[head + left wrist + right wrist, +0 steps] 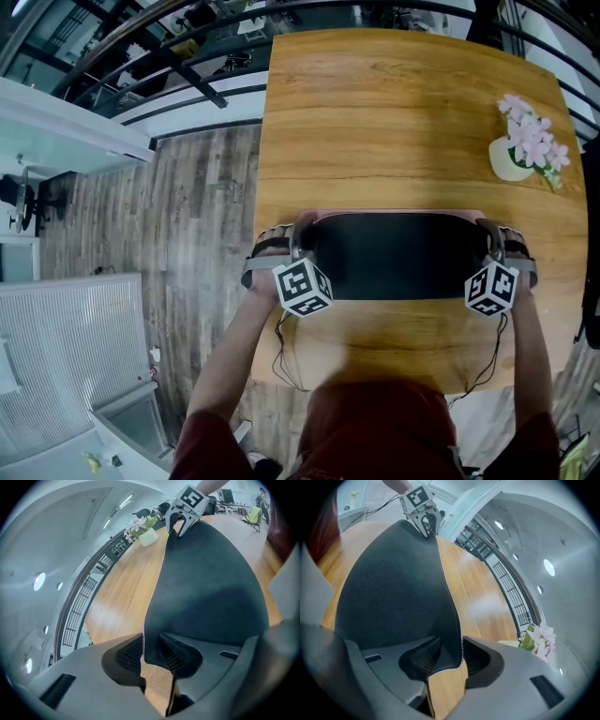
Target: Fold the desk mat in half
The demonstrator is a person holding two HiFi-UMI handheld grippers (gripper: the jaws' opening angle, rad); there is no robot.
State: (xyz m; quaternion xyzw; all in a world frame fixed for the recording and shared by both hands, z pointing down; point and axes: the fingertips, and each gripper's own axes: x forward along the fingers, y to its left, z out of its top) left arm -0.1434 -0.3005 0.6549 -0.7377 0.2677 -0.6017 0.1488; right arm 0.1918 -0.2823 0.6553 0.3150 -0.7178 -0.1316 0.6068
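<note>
Desk mat (398, 255): one corner loose inside my left tongs (151, 652), another inside my right tongs (451, 657); both released.

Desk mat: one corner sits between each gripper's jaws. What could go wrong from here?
1. The left gripper and the right gripper each have a corner between jaws that stand apart, not pressing. The desk mat looks bowed in both gripper views, so its top layer may spring back open.
2. Pulling the grippers out could drag the corners on the ribbed pads and skew the fold. A pink edge shows along the far side.
</note>
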